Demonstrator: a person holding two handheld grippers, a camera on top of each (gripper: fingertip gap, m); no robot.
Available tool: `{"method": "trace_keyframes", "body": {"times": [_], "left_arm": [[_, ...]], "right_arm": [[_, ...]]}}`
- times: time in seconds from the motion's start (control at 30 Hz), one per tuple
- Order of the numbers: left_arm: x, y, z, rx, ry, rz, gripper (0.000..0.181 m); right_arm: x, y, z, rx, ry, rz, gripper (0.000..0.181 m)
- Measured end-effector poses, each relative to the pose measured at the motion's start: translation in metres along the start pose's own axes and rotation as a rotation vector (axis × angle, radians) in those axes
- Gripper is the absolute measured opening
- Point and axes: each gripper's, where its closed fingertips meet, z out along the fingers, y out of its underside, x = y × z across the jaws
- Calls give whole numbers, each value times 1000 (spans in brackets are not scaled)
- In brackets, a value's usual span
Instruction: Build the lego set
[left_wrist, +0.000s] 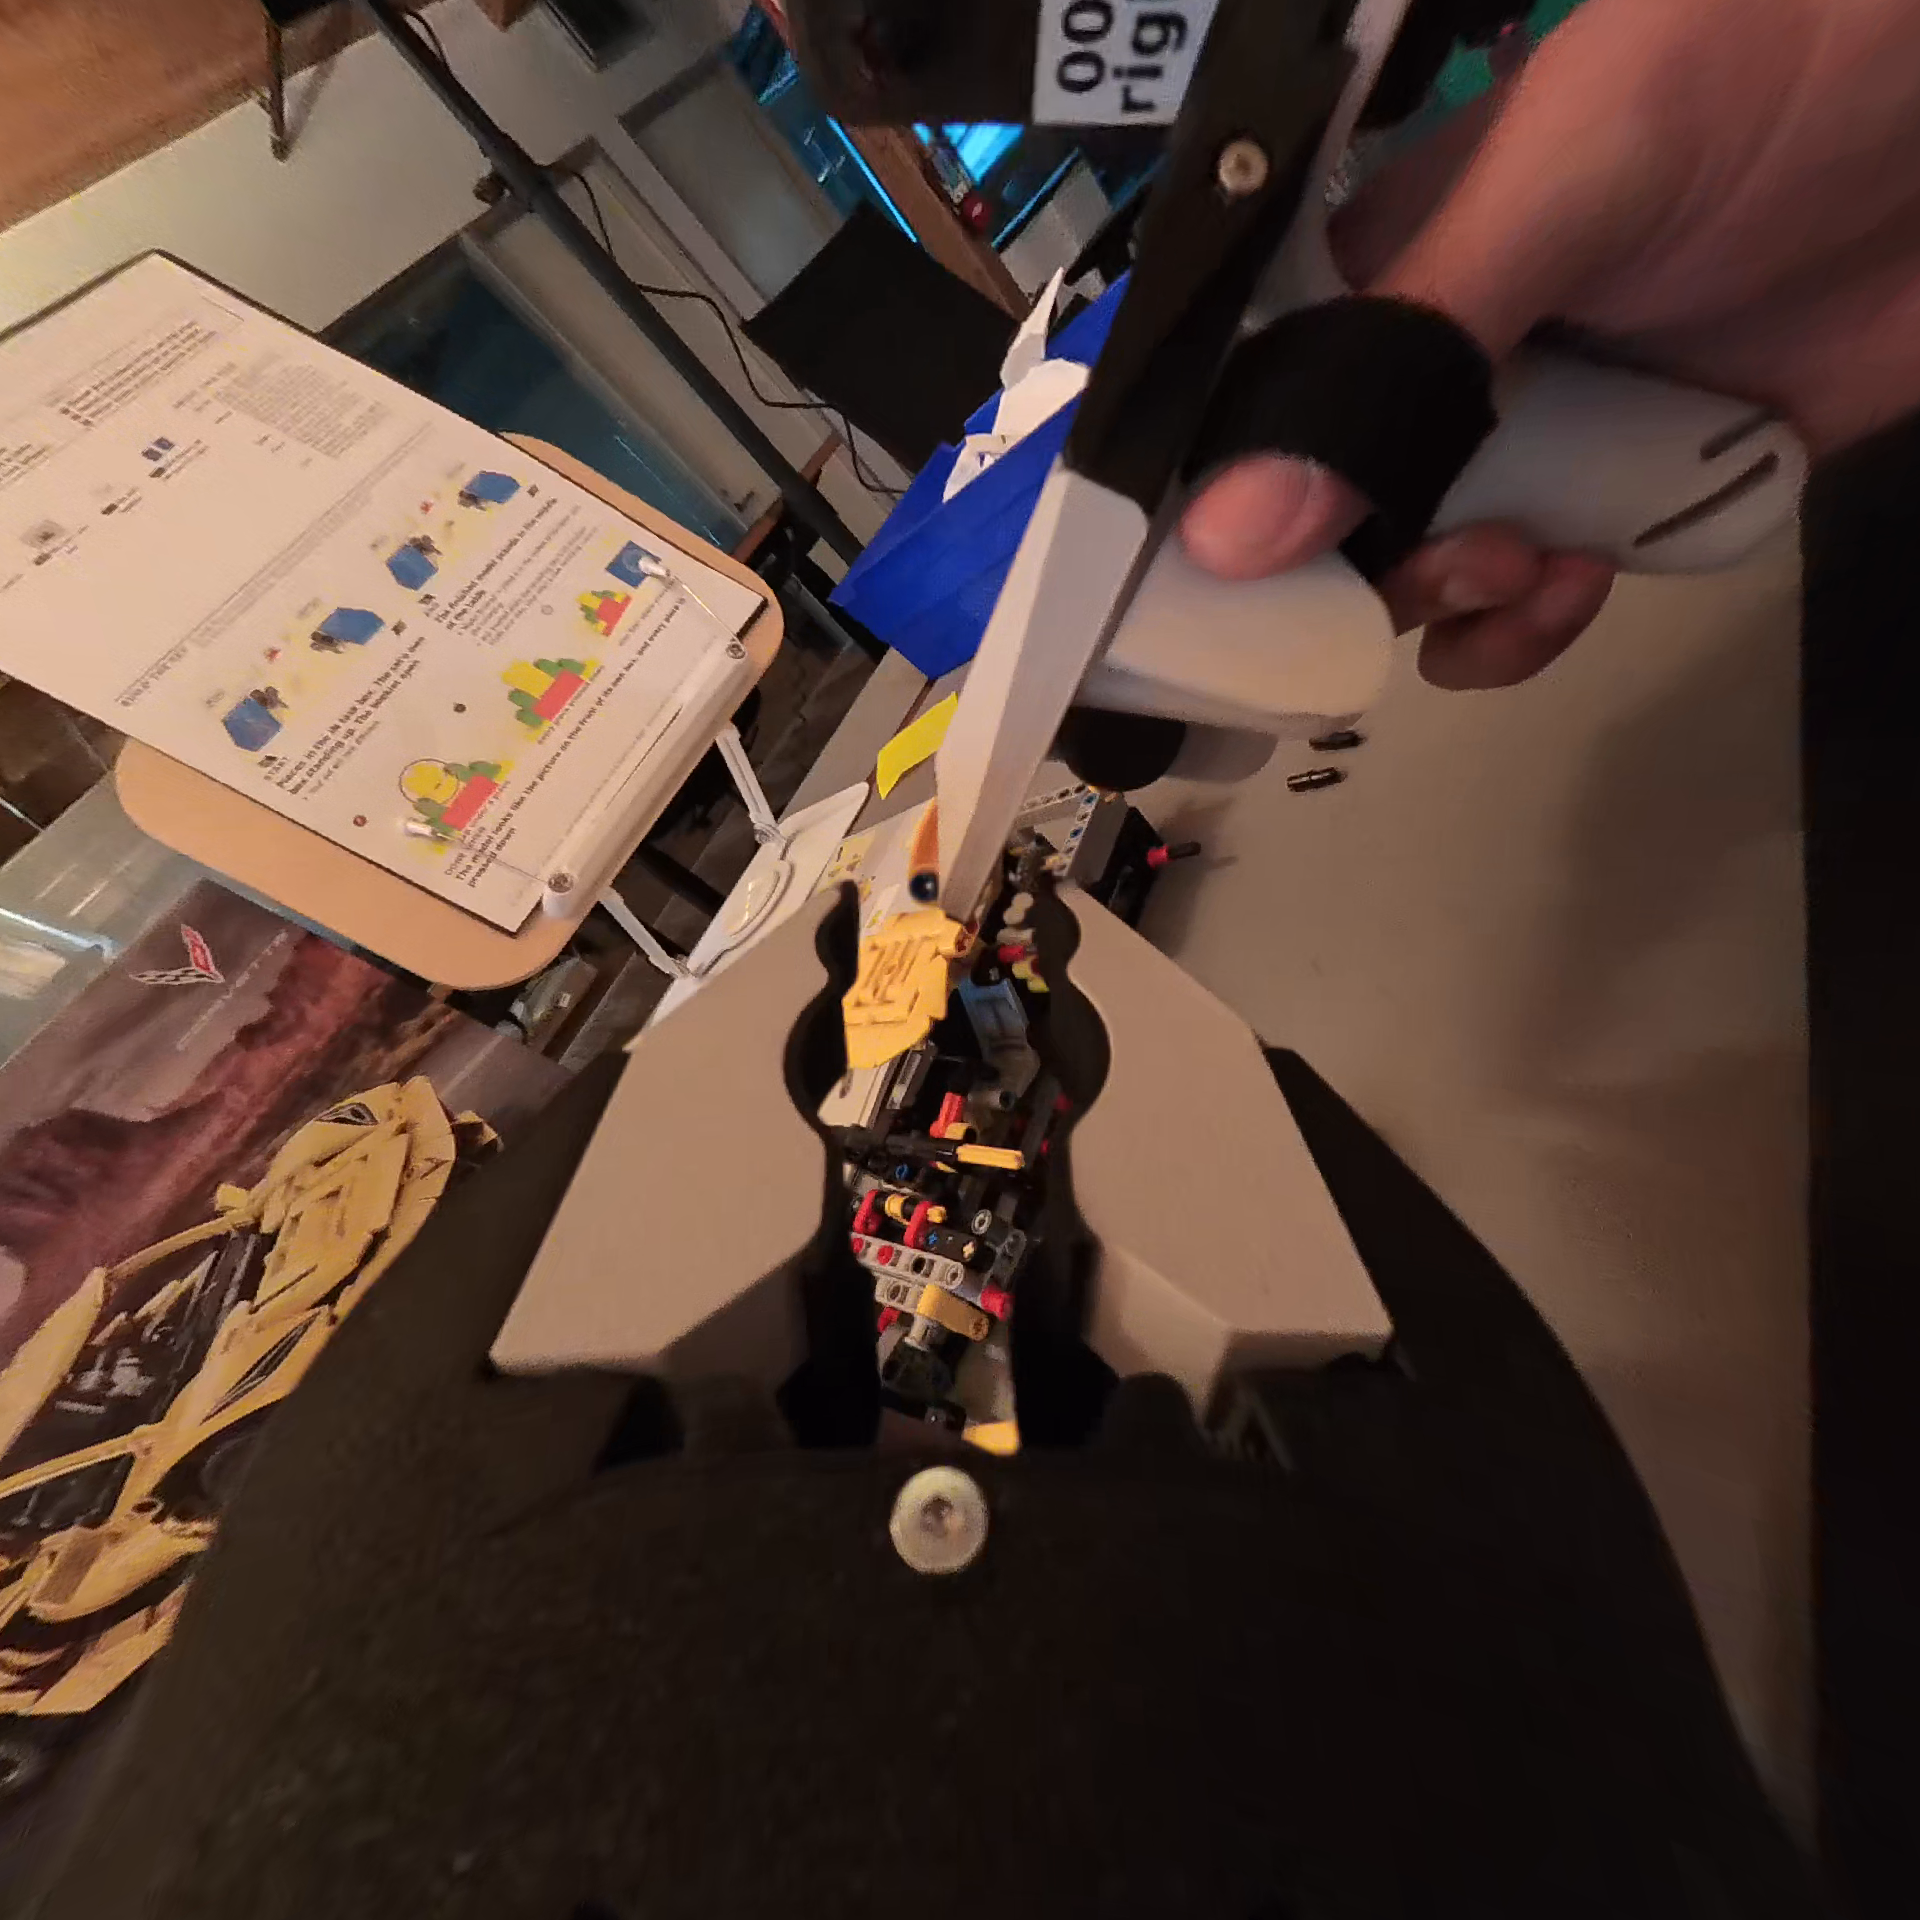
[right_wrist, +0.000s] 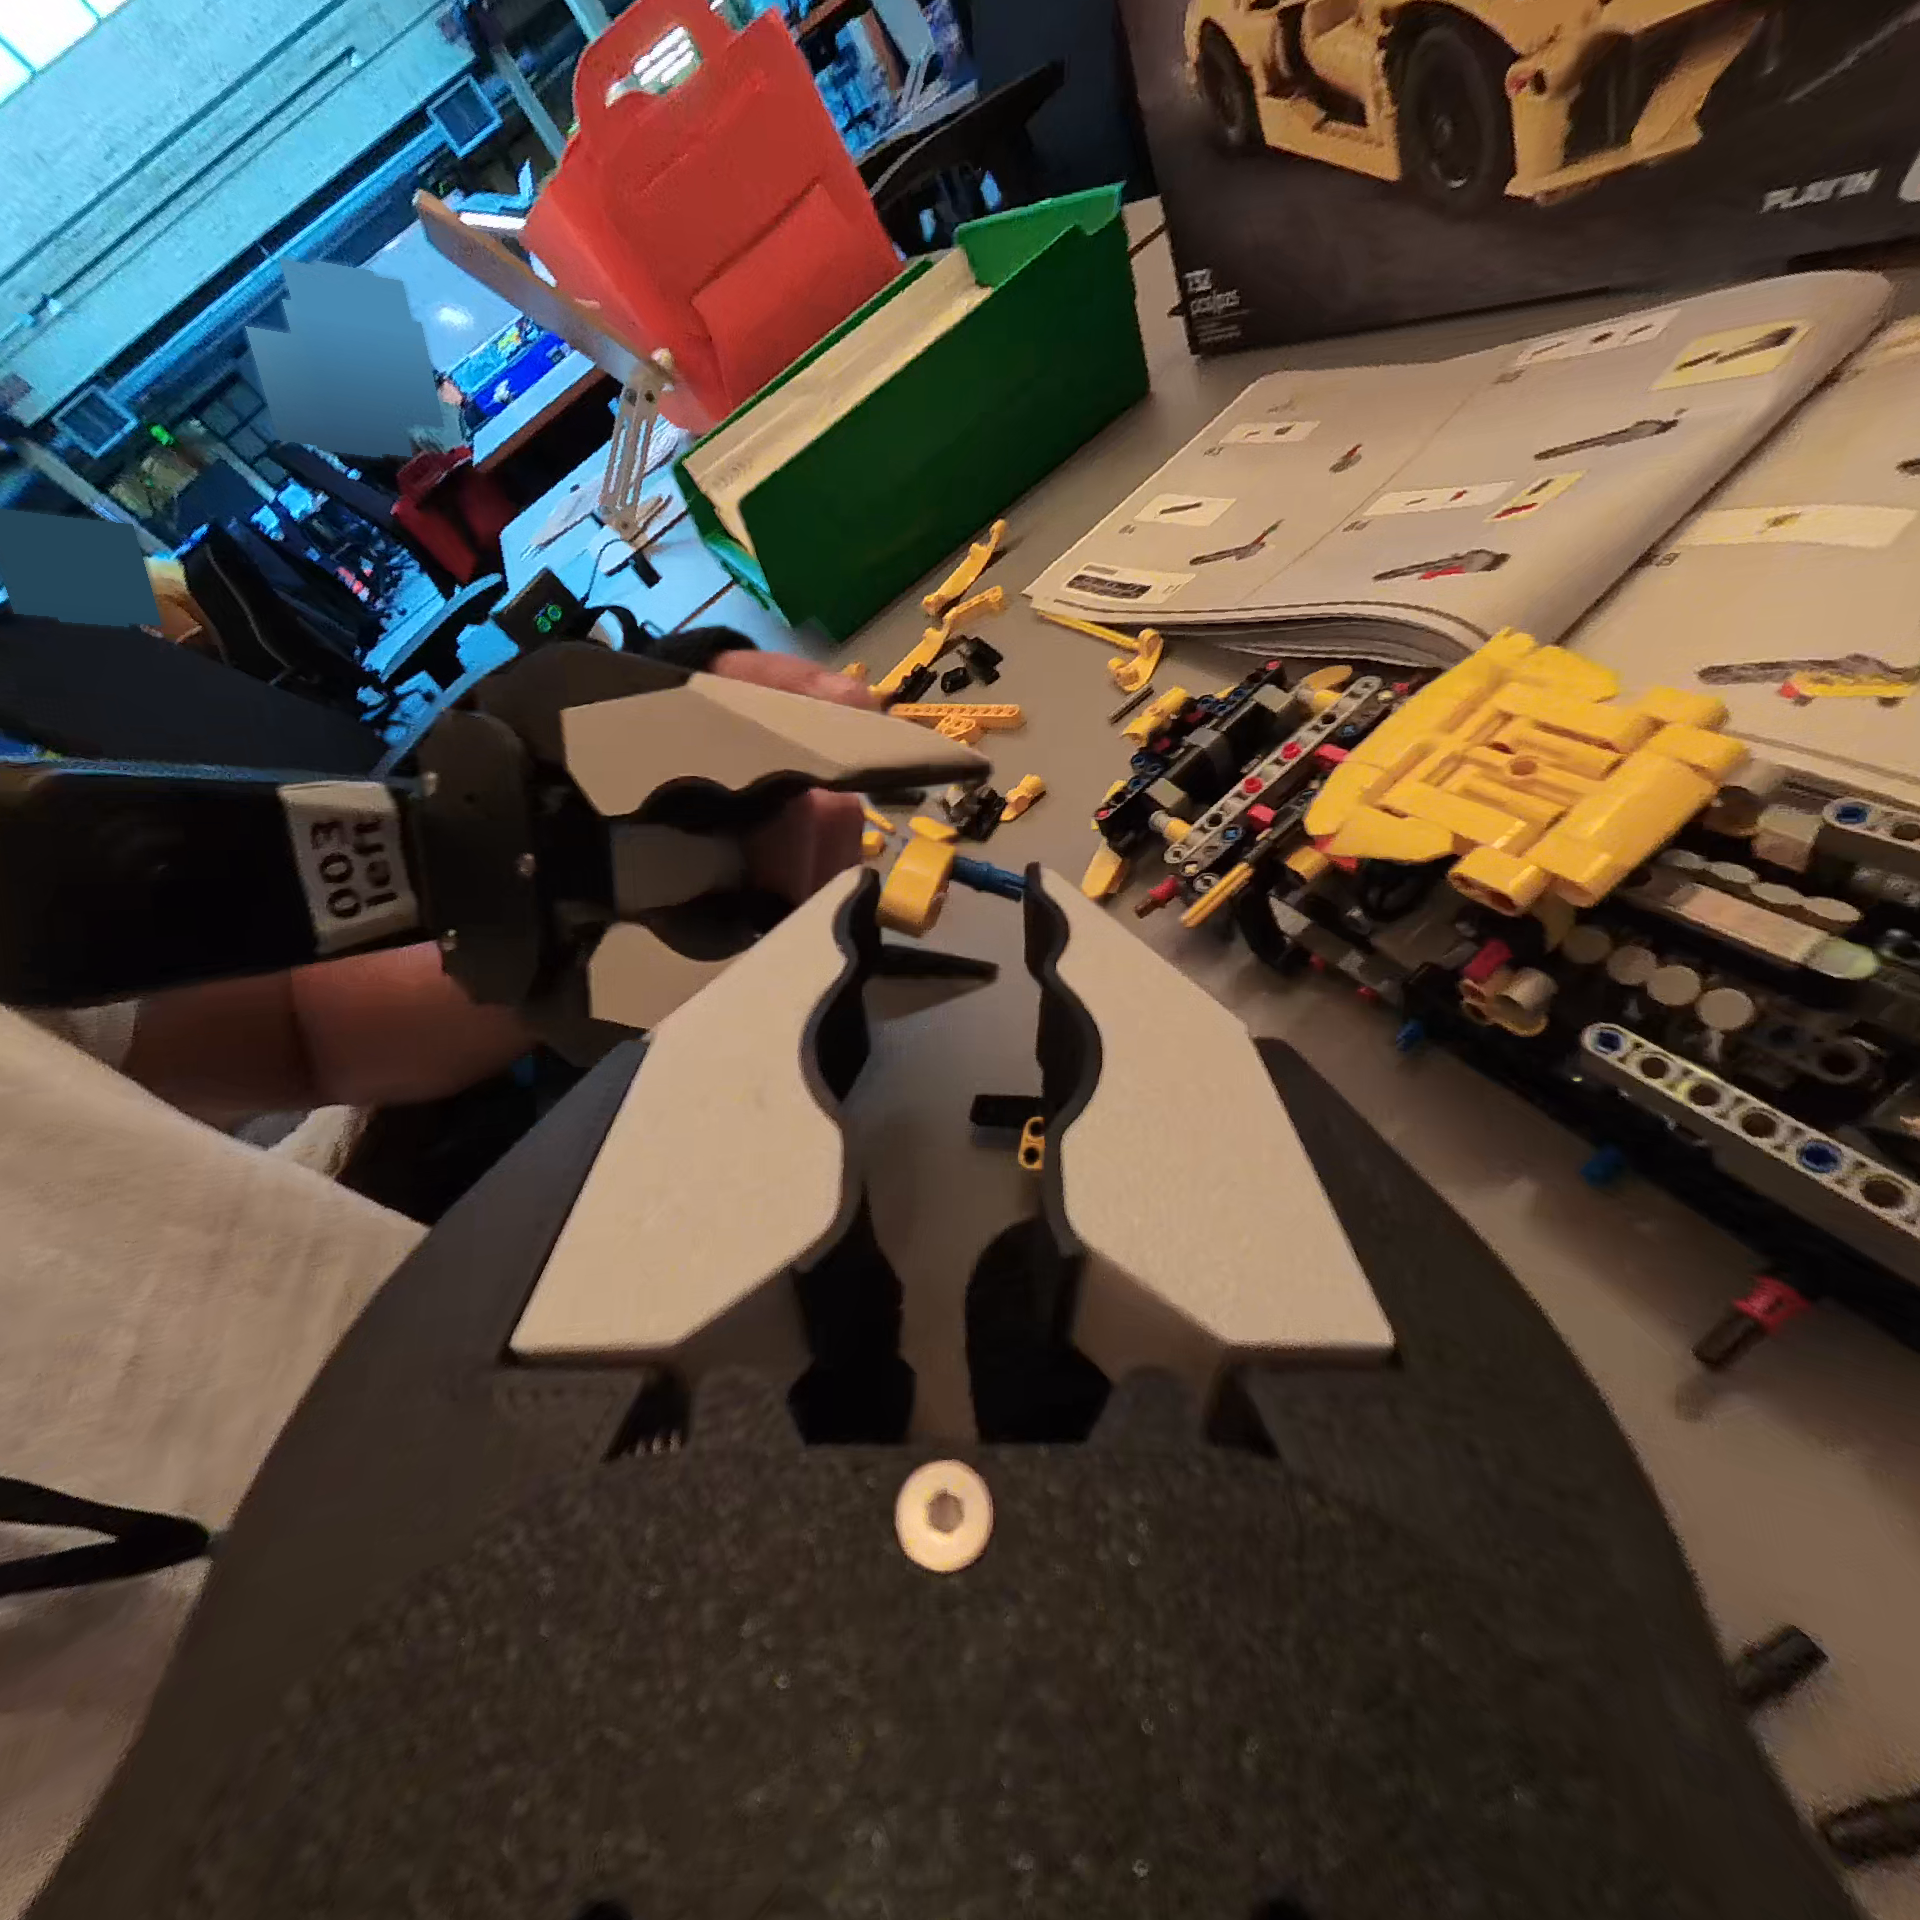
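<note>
While hidden elsewhere, green bin (right_wrist: 935, 416) shows rightward.

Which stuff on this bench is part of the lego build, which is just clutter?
Part of the build:
- half-built car model
- yellow piece with blue pin in the right claw
- loose yellow and black parts
- open instruction booklet
- set box

Lying about:
- green bin
- red bag
- blue bag
- sheet on a stand
</note>
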Motion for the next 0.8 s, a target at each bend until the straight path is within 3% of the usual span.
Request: {"method": "trace_keyframes", "body": {"times": [0.07,0.13,0.33,0.4,0.6,0.7,0.8], "left_arm": [[4,-2,0,10,10,30,33],[6,-7,-3,34,-9,81,17],[5,-9,-3,48,7,26,16],[1,-7,-2,39,-19,19,24],[3,-3,-1,12,7,22,17],[-1,-2,-1,8,-18,46,16],[-1,-4,-1,-2,-43,69,16]], "right_arm": [[-6,5,3,-39,-15,-29,27],[-4,8,6,-60,22,-83,27],[-6,4,4,-20,-17,-30,27],[-6,3,3,-19,-17,-42,27],[-6,2,2,-34,19,-132,27],[-14,-5,-2,19,-62,-37,40],[-11,-7,-4,45,-77,55,30]]}}
